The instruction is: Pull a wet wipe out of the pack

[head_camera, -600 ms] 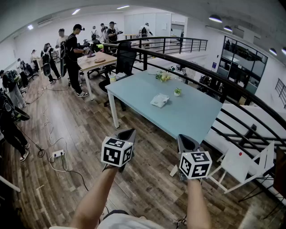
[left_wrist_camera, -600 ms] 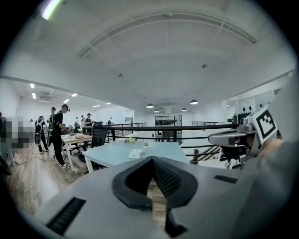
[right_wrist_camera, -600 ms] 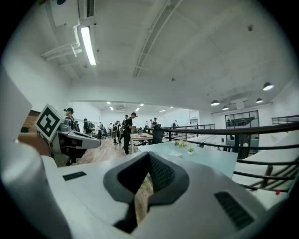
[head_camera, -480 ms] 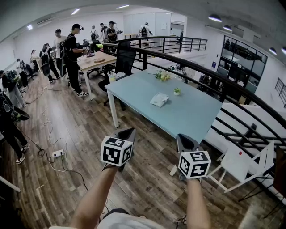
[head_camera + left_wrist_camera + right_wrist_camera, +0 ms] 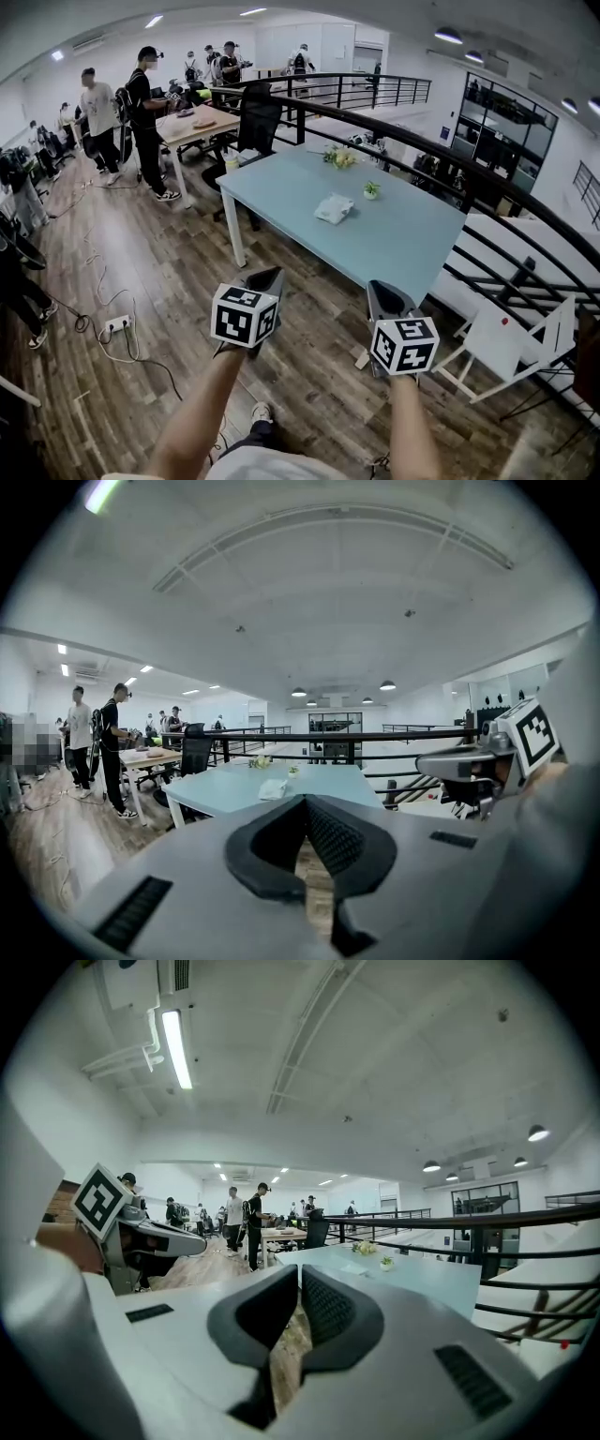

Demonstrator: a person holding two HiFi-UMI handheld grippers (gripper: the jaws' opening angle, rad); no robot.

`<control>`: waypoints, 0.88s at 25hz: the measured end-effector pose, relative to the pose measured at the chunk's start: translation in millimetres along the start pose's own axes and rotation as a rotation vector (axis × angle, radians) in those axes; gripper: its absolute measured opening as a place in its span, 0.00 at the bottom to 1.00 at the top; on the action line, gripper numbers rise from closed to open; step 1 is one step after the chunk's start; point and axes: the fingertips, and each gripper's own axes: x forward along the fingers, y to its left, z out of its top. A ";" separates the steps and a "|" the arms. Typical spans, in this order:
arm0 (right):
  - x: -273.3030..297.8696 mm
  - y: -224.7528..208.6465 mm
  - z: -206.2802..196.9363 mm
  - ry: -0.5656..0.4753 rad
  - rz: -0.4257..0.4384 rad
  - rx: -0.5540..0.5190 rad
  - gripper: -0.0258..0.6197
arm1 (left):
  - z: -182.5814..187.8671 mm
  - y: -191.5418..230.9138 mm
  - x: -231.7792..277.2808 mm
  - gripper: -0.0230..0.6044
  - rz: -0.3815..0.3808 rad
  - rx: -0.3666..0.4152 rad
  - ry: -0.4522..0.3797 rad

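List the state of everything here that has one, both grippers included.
Left gripper, shut, holding nothing.
Right gripper, shut, holding nothing.
Wipe pack, lying on the table, untouched, far ahead of both grippers.
Small potted plant, upright, near the pack but apart from it.
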 end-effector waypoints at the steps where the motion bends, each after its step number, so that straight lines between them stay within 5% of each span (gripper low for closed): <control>1: 4.3 0.0 -0.5 -0.001 -0.002 0.002 0.05 | -0.4 3.6 3.4 0.02 -0.003 0.000 0.000; 22: 133.1 -5.2 -0.8 0.027 -0.108 0.029 0.17 | 2.3 108.9 106.0 0.02 -0.109 0.009 0.037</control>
